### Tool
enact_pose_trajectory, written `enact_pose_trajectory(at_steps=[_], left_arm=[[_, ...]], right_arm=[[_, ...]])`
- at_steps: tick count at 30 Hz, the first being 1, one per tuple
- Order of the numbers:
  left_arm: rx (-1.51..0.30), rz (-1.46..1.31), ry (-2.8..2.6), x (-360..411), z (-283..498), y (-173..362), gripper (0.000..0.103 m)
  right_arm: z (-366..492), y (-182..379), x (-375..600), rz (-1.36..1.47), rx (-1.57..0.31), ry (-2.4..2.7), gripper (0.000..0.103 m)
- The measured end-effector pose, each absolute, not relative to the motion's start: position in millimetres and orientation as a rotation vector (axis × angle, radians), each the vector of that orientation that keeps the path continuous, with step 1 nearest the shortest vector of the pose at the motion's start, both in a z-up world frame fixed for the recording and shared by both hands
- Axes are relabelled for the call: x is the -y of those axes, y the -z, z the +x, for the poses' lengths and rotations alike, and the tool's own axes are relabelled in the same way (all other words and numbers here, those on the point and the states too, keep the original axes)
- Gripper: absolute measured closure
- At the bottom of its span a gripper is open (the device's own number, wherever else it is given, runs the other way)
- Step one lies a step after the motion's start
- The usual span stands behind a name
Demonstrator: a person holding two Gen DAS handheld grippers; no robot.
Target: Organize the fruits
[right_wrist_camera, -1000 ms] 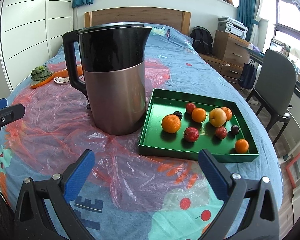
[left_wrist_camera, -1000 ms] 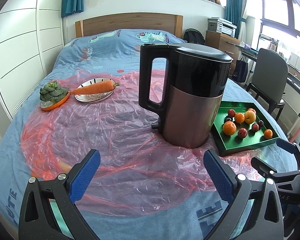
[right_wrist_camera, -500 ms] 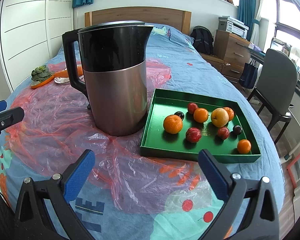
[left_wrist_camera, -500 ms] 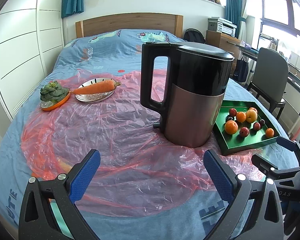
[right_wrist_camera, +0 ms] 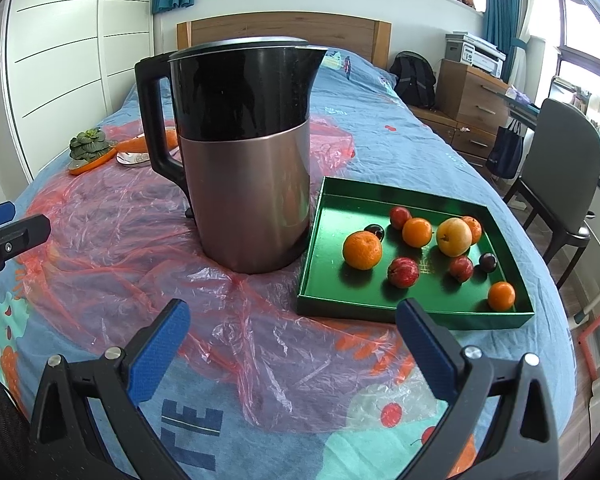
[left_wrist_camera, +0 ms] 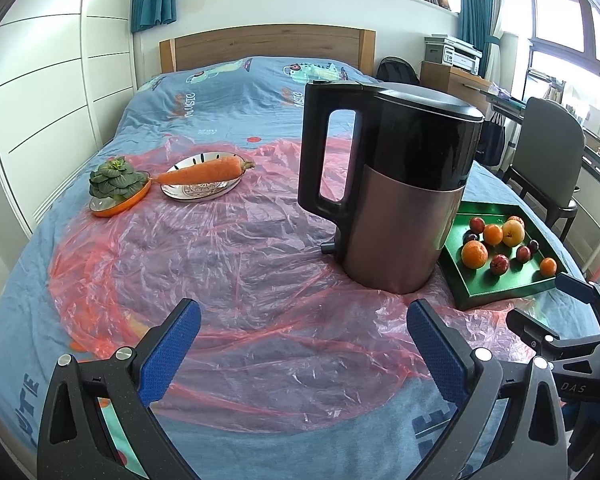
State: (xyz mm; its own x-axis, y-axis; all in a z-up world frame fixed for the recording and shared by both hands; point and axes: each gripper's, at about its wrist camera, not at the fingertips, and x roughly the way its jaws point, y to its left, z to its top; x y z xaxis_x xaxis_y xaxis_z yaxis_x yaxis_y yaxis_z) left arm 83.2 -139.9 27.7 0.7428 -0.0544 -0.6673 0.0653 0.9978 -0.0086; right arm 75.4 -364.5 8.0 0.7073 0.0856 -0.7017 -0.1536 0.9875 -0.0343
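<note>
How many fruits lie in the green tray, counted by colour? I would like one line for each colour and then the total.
In the green tray:
Orange fruits: 4
Red fruits: 3
Dark purple fruits: 2
Yellow fruit: 1
Total: 10

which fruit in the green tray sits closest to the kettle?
The small dark plum, just behind the big orange. It is the leftmost fruit in the green tray, on the kettle side; the other dark plum sits far right.
</note>
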Motion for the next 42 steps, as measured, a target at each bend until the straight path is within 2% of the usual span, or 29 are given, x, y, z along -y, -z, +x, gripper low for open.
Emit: enact_pose_trajectory(at_steps=[42], left_arm=[[-0.747, 0.009, 0.078, 136, 89, -26, 0.002]], right_arm=[[87, -15, 356, -0.1, -0.761, -0.158, 0.0]])
